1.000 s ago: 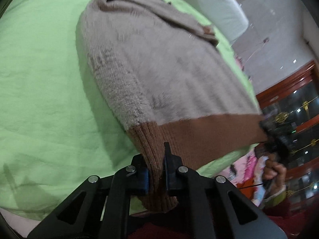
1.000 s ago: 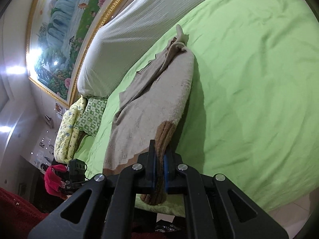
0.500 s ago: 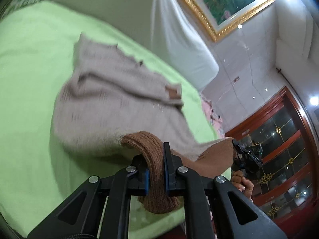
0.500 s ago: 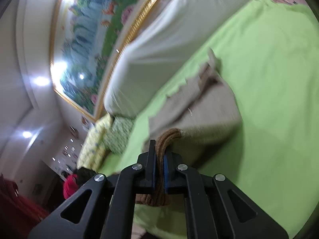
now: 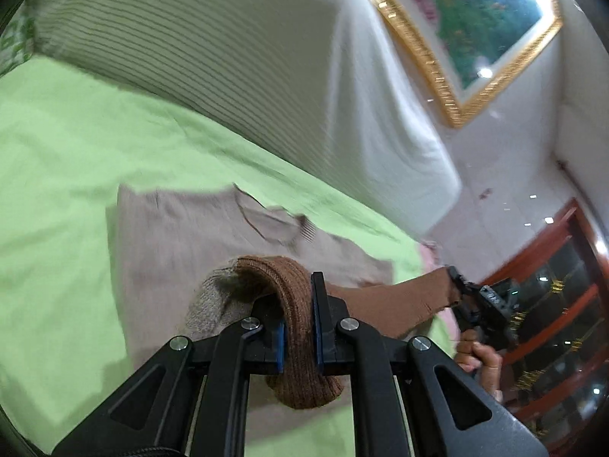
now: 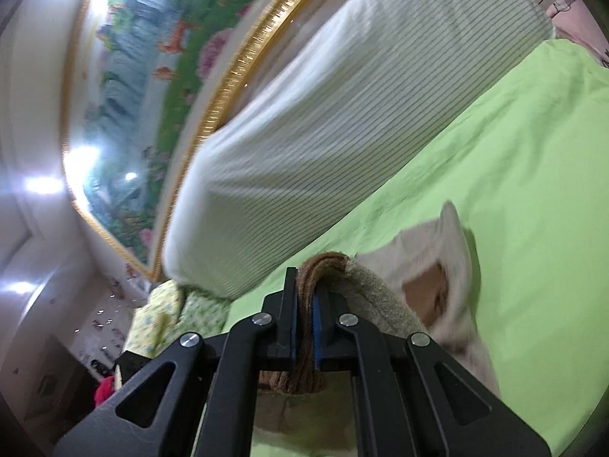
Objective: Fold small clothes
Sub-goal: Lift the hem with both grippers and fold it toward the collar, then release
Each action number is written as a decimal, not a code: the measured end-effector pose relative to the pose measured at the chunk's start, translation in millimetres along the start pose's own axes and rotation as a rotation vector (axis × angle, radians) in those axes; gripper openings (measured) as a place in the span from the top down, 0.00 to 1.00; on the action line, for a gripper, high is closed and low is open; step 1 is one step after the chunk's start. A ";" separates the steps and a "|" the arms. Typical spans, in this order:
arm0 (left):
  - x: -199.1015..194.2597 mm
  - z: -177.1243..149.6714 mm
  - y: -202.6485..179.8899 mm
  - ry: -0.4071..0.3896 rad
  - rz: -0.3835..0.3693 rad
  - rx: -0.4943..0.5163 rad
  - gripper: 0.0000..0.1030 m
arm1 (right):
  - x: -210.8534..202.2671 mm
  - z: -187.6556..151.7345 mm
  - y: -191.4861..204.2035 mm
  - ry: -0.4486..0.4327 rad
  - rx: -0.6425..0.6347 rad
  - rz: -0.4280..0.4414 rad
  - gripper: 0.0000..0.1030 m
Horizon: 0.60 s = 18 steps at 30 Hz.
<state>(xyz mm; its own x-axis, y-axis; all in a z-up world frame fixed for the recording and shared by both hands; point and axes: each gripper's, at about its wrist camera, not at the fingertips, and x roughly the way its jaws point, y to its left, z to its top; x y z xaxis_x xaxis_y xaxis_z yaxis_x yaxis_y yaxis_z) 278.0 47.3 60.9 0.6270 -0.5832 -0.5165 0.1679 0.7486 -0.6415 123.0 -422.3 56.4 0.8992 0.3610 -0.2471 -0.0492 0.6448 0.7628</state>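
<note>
A small beige knit sweater with a brown ribbed hem lies on the green bedsheet, collar toward the headboard. My left gripper is shut on one corner of the brown hem, lifted above the sweater's body. In the same view the other hem corner stretches right to my right gripper, held by a hand. In the right wrist view my right gripper is shut on the brown hem, and the beige sweater curls over just beyond it.
A large striped white pillow lies along the head of the bed, also as pillow. A gold-framed painting hangs behind it. A red wooden glass cabinet stands to the right. Patterned pillows sit at the bed's far side.
Both grippers have carried the brown hem up and forward over the sweater toward the collar. The sweater's lower half now folds over the upper half; the view has tilted up to the pillow.
</note>
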 end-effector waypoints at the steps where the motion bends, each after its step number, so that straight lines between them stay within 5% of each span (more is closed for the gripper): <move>1: 15.1 9.2 8.5 0.005 0.018 -0.011 0.91 | 14.2 5.1 -3.5 0.008 0.008 -0.015 0.93; 5: 79.0 43.3 51.4 0.064 0.185 -0.082 0.79 | 87.0 26.7 -36.7 0.064 0.063 -0.135 0.89; 8: 96.1 45.5 72.3 0.110 0.192 -0.133 0.71 | 116.0 27.3 -62.0 0.132 0.122 -0.256 0.74; 9: 94.4 43.7 73.0 0.104 0.187 -0.130 0.68 | 115.2 26.5 -64.0 0.125 0.123 -0.255 0.64; 11: 82.3 38.4 70.7 0.052 0.208 -0.101 0.40 | 105.6 25.4 -63.7 0.087 0.106 -0.256 0.51; 12: 73.3 37.6 69.2 0.017 0.243 -0.097 0.35 | 99.0 25.7 -63.0 0.064 0.097 -0.251 0.44; 15: 42.2 37.4 65.2 -0.087 0.259 -0.099 0.33 | 82.0 26.7 -60.0 0.033 0.086 -0.238 0.42; 18: 25.3 29.4 57.7 -0.080 0.264 -0.090 0.31 | 67.8 20.9 -50.6 0.032 0.062 -0.221 0.42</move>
<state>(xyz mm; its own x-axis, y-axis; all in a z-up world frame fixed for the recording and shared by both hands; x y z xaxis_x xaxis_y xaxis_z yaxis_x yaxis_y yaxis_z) 325.8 85.1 27.5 0.6990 -0.3422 -0.6280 -0.0749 0.8382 -0.5402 195.5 -444.6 13.5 0.8711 0.2372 -0.4301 0.1752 0.6679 0.7233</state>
